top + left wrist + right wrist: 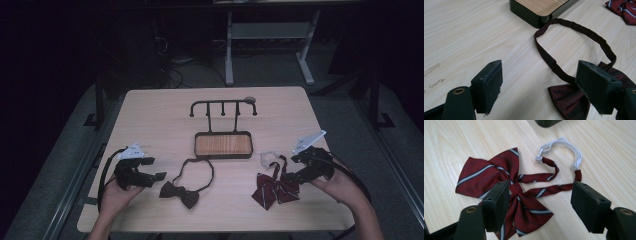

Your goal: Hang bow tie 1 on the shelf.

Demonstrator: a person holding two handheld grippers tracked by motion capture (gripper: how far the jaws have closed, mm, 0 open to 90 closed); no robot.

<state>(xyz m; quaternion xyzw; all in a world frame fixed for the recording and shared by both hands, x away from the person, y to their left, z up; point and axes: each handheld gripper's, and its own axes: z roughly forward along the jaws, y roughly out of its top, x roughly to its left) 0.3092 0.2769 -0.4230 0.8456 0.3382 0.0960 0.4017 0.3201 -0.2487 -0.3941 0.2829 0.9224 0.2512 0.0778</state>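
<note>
Pale wooden tabletop [150, 115]: left gripper [150, 176], jaws released, just beside the dark bow tie [180, 194]; right gripper [295, 175], jaws released, over the striped red bow tie [274, 190].

A dark maroon bow tie [180, 193] lies flat near the table's front edge, left of centre, its neck band looped open toward the far edge. A red striped bow tie [275, 187] lies flat right of centre, its white clasp band curled behind.

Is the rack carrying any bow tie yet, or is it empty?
Empty: the rack has bare pegs; the dark bow tie and striped bow tie lie on the table.
</note>
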